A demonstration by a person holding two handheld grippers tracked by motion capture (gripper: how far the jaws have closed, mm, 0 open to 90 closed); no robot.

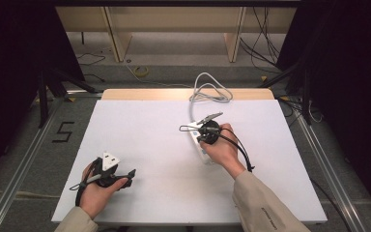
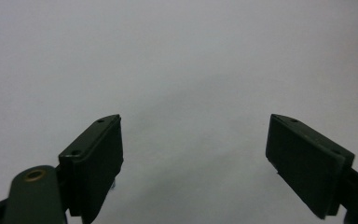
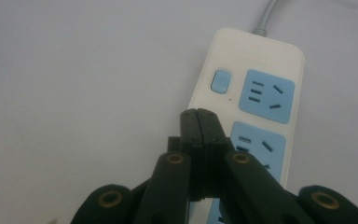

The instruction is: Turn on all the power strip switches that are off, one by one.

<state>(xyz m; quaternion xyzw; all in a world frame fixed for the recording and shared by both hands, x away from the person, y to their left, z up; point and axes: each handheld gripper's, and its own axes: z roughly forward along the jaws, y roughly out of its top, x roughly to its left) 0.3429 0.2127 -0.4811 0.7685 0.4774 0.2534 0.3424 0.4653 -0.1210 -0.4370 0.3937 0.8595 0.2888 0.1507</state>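
A white power strip with blue sockets and a blue switch lies on the white table; the high view shows the strip partly under the person's right hand. Its grey cable coils at the table's far edge. My right gripper hovers over the strip's near left edge, just below the switch, jaws pressed together with nothing between them; the high view shows it over the strip. My left gripper is open over bare table, held at the front left.
The white table surface has a wooden strip along its far edge. Beyond it are the floor, loose cables and wooden legs of furniture. A metal rail runs along the left side.
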